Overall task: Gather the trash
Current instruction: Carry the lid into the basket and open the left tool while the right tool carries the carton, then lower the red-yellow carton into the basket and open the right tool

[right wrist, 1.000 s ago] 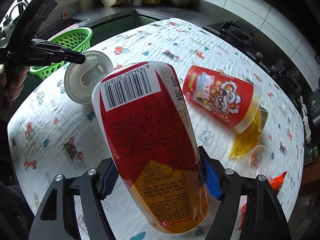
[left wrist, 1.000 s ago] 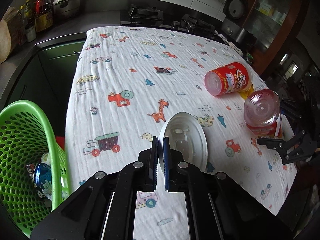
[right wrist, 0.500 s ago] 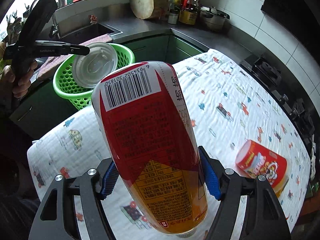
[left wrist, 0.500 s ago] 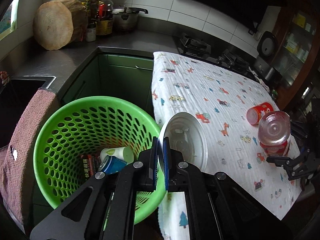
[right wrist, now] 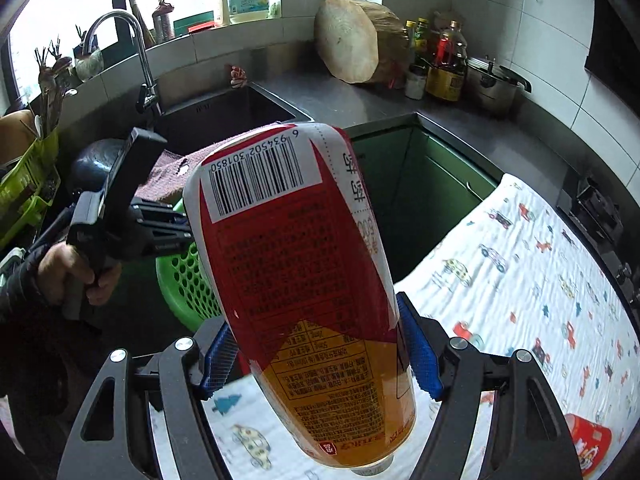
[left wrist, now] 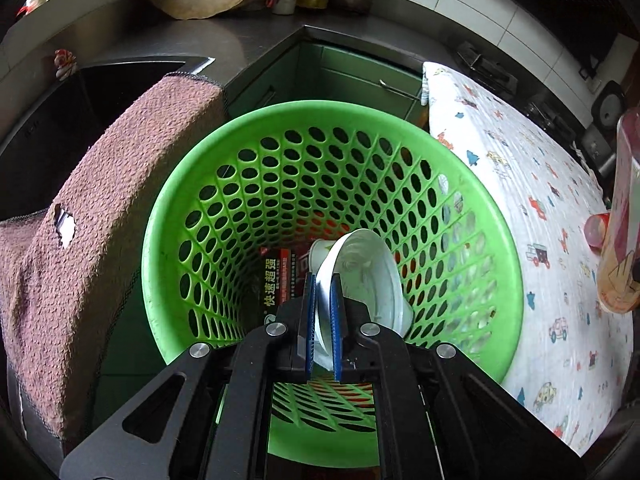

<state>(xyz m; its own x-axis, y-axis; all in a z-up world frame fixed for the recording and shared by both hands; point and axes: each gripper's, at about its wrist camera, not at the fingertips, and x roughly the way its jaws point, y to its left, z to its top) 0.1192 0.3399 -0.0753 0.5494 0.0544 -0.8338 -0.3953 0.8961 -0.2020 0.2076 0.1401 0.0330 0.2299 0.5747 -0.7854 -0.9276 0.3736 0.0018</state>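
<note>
The left gripper (left wrist: 323, 312) points steeply down into the green basket (left wrist: 472, 216); its jaws are opening, with a white lid (left wrist: 368, 276) between the pads. The right gripper (right wrist: 316, 354) is tilted down above the basket's near side, its pads pinching a red bottle (right wrist: 300, 264).

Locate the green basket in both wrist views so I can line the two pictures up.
Left wrist: the green basket fills the centre of the picture, seen from above, under the left gripper and the white lid between its fingers.
Right wrist: only a piece of it shows at middle left, behind the bottle.
Shared landmark: the brown towel over the sink edge beside the basket.
</note>
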